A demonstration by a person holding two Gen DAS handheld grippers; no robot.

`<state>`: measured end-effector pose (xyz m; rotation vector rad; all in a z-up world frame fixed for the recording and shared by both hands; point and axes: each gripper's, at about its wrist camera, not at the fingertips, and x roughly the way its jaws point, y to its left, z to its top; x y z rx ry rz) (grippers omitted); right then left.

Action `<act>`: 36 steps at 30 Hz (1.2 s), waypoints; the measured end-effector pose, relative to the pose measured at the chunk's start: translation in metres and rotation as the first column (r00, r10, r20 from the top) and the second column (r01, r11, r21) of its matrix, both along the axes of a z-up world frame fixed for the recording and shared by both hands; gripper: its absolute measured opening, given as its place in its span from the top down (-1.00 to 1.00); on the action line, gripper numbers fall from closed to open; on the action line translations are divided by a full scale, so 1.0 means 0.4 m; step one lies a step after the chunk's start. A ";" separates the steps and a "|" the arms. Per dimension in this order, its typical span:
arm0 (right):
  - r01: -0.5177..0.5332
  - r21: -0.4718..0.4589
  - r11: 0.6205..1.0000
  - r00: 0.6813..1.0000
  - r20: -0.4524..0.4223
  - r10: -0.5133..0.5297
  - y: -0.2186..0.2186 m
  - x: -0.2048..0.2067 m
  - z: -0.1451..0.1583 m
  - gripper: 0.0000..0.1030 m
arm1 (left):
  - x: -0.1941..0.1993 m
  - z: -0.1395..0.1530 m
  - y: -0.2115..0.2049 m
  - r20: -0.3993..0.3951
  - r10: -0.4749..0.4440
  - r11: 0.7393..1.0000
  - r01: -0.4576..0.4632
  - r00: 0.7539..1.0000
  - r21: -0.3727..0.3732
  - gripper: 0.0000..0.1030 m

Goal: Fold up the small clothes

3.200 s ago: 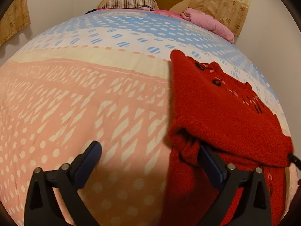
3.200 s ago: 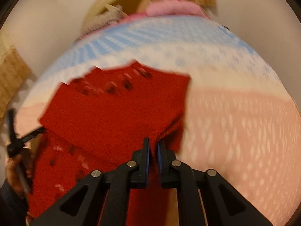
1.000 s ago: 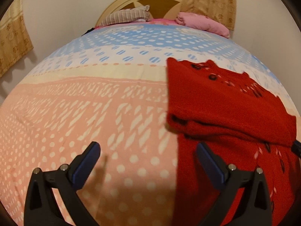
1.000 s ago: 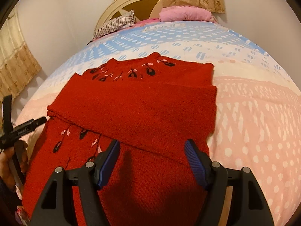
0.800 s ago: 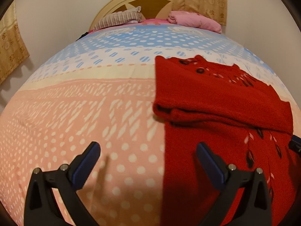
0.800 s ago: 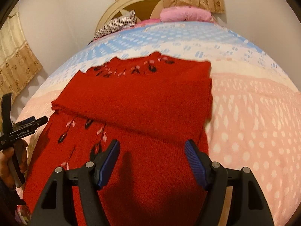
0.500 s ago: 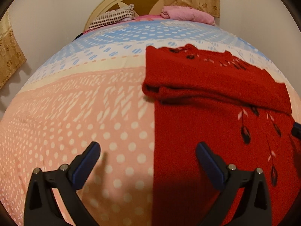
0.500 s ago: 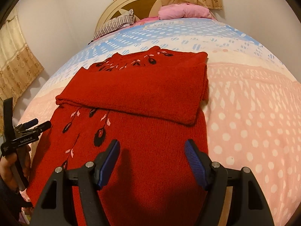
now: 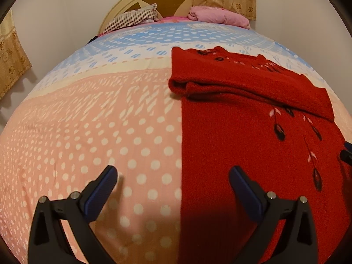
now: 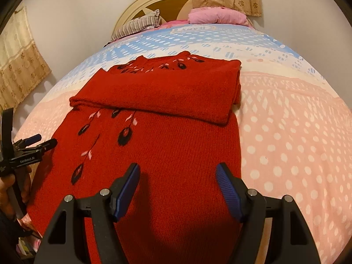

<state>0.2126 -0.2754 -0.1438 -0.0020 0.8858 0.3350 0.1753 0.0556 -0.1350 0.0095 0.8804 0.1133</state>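
A red knitted sweater with black and pink leaf embroidery lies flat on the bed, both sleeves folded across its chest in a thick band. It also shows in the left wrist view. My right gripper is open and empty, hovering over the sweater's lower body. My left gripper is open and empty, straddling the sweater's left edge near the hem. It also shows at the left of the right wrist view.
The bed is covered by a pink, cream and blue dotted bedspread. A striped pillow and a pink pillow lie by the round headboard. Curtains hang on the walls.
Both grippers have pulled back toward the sweater's hem, so more of the lower body shows. The right gripper, shut on the sleeve earlier, is now open. The sleeve band stays put.
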 end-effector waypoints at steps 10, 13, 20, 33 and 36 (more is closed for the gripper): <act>-0.032 -0.069 0.997 0.999 0.024 0.033 0.020 -0.084 -0.008 -0.41 | -0.065 -0.002 0.006 -0.004 -0.010 1.000 0.010 1.000 -0.030 -1.00; -0.030 -0.069 0.997 0.999 0.026 0.032 0.018 -0.104 -0.009 -0.41 | -0.093 -0.007 0.008 -0.005 -0.014 0.999 0.014 1.000 -0.041 -1.00; -0.037 -0.113 0.993 0.998 0.053 0.043 0.020 -0.175 -0.014 -0.42 | -0.182 -0.020 0.024 0.000 -0.020 0.996 0.020 1.000 -0.081 -1.00; -0.022 -0.058 0.998 1.000 0.015 0.023 -0.027 -0.286 -0.008 -0.42 | -0.259 -0.021 0.010 -0.010 -0.047 0.996 0.046 0.999 -0.076 -1.00; -0.010 -0.049 0.999 1.000 0.006 0.010 -0.041 -0.301 -0.008 -0.42 | -0.263 -0.023 0.008 -0.016 -0.051 0.995 0.050 0.999 -0.088 -1.00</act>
